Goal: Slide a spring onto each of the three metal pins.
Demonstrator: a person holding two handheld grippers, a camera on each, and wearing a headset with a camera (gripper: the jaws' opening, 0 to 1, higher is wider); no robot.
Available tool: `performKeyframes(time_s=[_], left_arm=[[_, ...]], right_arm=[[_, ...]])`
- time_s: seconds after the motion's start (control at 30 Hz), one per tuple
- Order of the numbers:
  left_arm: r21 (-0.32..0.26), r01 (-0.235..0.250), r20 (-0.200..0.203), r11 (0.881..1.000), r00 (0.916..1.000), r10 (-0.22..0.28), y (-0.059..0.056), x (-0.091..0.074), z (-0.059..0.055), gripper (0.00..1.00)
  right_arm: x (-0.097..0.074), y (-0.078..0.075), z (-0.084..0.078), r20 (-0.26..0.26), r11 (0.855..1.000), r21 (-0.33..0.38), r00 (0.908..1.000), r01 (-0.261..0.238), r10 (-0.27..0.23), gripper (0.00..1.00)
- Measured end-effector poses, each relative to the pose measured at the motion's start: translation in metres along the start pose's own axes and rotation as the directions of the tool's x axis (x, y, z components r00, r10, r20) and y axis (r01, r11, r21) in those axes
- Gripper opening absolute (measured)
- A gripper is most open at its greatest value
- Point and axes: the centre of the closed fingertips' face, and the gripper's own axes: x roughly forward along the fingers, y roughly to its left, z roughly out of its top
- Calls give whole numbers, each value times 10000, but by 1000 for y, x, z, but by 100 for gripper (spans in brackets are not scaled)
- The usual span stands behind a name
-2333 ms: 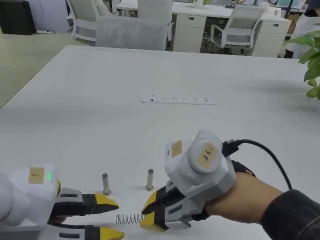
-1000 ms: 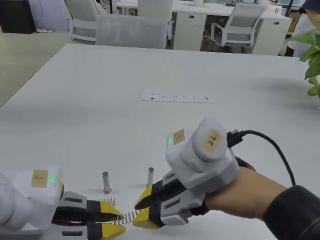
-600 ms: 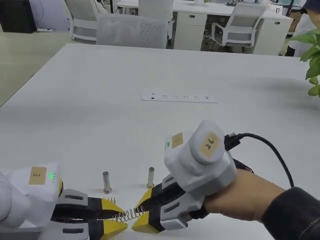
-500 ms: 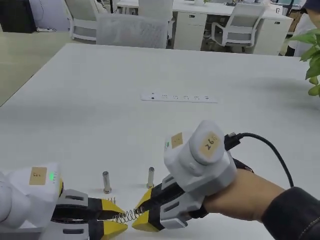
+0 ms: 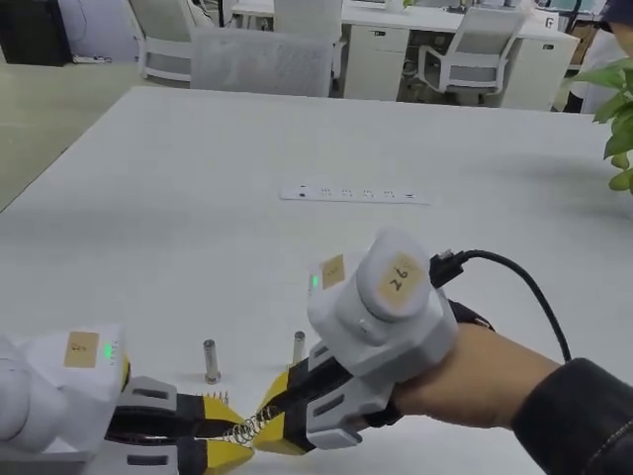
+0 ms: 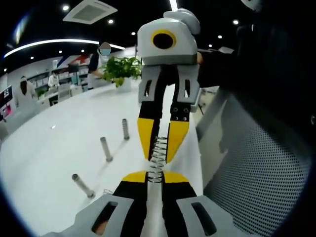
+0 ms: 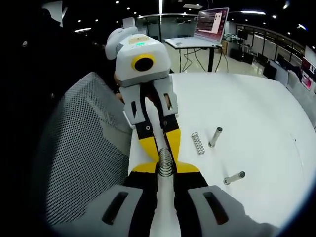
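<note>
The right gripper [image 7: 165, 169] is pinched on one end of a spring [image 6: 157, 155], and the left gripper [image 6: 154, 177] is pinched on the other end. The coil hangs between them, close over the near edge of the table [image 5: 297, 129].

I judge the spring light, thin and springy: easily bent sideways, and quick to flick away if squeezed hard. It is best gripped gently near one end, leaving the other mouth free.

The left gripper view takes in three pins [image 6: 106, 149] standing a little in from that edge, while the head view gives two. The right gripper view adds a second spring [image 7: 197, 143] lying flat between edge and pins.
</note>
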Motion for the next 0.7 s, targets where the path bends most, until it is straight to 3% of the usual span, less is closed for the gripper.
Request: performKeyframes(time_s=[0.7], left_arm=[[-343, -83, 475, 9994, 9988, 99, 3, 1, 6, 4]], right_arm=[[1, -2, 4, -381, 9994, -330, 9993, 45, -58, 8]])
